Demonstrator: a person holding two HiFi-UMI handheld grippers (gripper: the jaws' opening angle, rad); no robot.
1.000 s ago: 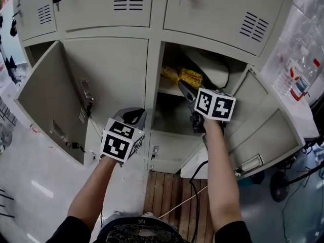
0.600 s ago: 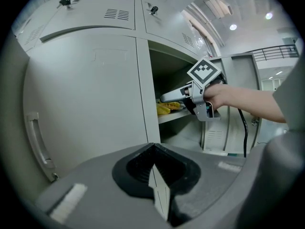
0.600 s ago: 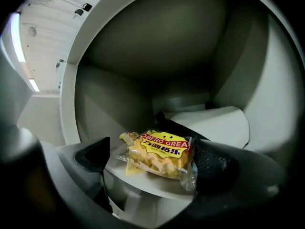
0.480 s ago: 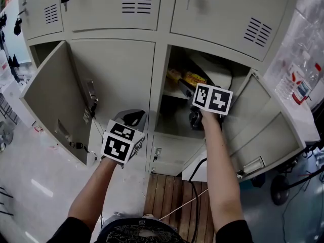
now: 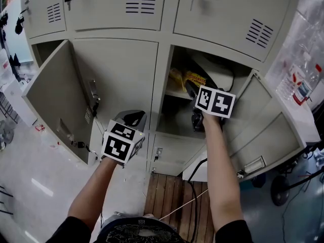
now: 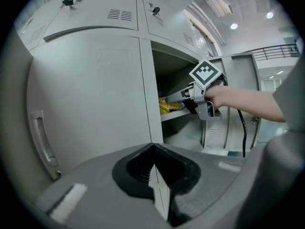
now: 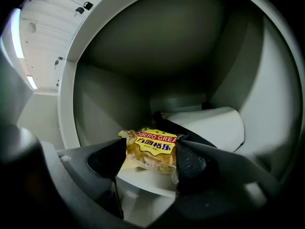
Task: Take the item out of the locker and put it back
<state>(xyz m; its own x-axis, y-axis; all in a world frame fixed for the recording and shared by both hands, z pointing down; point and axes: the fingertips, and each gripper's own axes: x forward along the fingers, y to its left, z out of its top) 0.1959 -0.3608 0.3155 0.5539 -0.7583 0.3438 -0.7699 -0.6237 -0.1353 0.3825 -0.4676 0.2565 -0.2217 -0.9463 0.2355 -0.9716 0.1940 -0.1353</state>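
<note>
A yellow snack packet point(image 7: 151, 149) lies on the shelf point(image 5: 171, 93) of the open locker compartment, and it also shows in the head view as the snack packet point(image 5: 194, 78). My right gripper point(image 7: 150, 157) reaches into the compartment. Its jaws have just been closing with the packet between them, and both pads now press on the packet's sides. In the left gripper view, the right gripper point(image 6: 177, 96) meets the packet point(image 6: 168, 107) at the shelf's edge. My left gripper point(image 5: 133, 118) hangs lower left, before a closed locker door, shut and holding nothing.
A second yellow packet point(image 5: 176, 79) and a white bundle point(image 7: 209, 127) share the shelf. The compartment's door point(image 5: 259, 128) stands open to the right. Another door point(image 5: 53, 105) hangs open at left. Bottles point(image 5: 301, 83) stand at far right. A wooden pallet point(image 5: 172, 199) lies below.
The head view has drifted a little. Both grippers keep their places, the right one inside the open compartment and the left one below the closed door.
</note>
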